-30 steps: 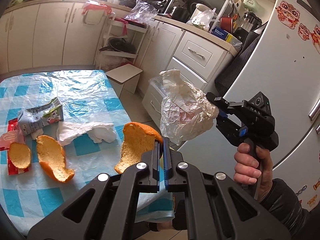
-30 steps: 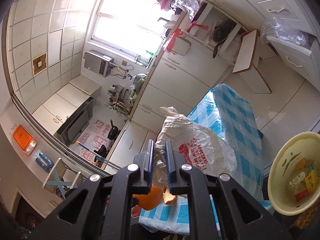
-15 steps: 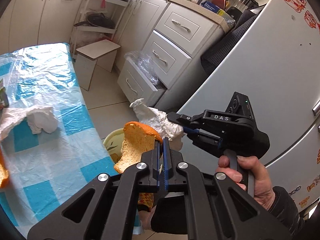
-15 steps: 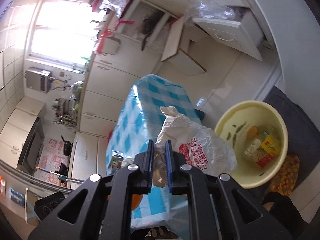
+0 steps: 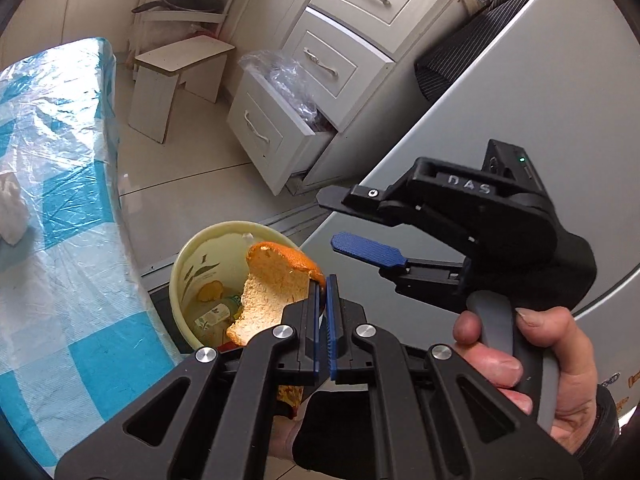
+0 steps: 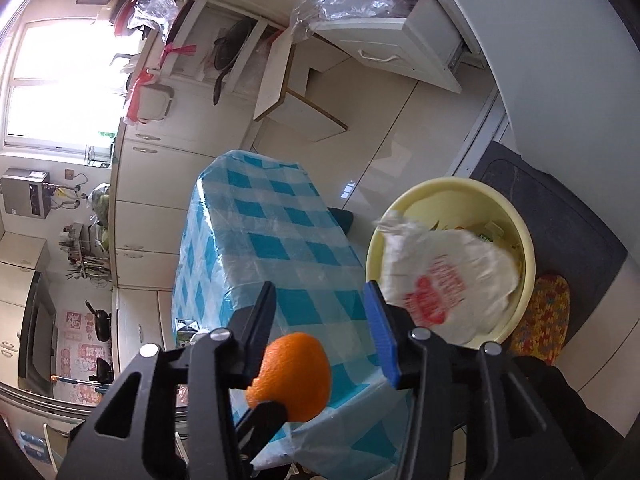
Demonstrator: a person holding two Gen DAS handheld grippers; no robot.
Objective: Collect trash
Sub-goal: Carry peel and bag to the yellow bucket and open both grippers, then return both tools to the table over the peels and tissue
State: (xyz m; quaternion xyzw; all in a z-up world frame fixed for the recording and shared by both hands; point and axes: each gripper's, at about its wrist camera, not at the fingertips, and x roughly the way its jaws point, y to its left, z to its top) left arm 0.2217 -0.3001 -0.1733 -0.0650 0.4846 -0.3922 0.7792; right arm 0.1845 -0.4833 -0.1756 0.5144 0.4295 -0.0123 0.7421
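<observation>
My left gripper (image 5: 322,286) is shut on a large piece of orange peel (image 5: 276,280) and holds it over the yellow bin (image 5: 180,252) on the floor beside the table. From the right wrist view the peel (image 6: 296,372) shows low between the fingers' bases. My right gripper (image 5: 332,220) hangs just right of the bin with its jaws opening and nothing between them; in its own view the gripper (image 6: 320,292) stands wide. The white plastic bag with red print (image 6: 440,280) is loose and blurred inside the bin (image 6: 528,248), on top of other rubbish.
The table with the blue check cloth (image 5: 60,200) borders the bin on the left, with a white tissue (image 5: 10,208) on it. An open drawer holding a clear bag (image 5: 280,80), a small white stool (image 5: 176,64) and the fridge (image 5: 480,100) stand around. A dark mat (image 6: 560,216) lies under the bin.
My right gripper sank toward the bin, opened and let the white bag drop in. My left gripper carried the peel off the table and down over the bin.
</observation>
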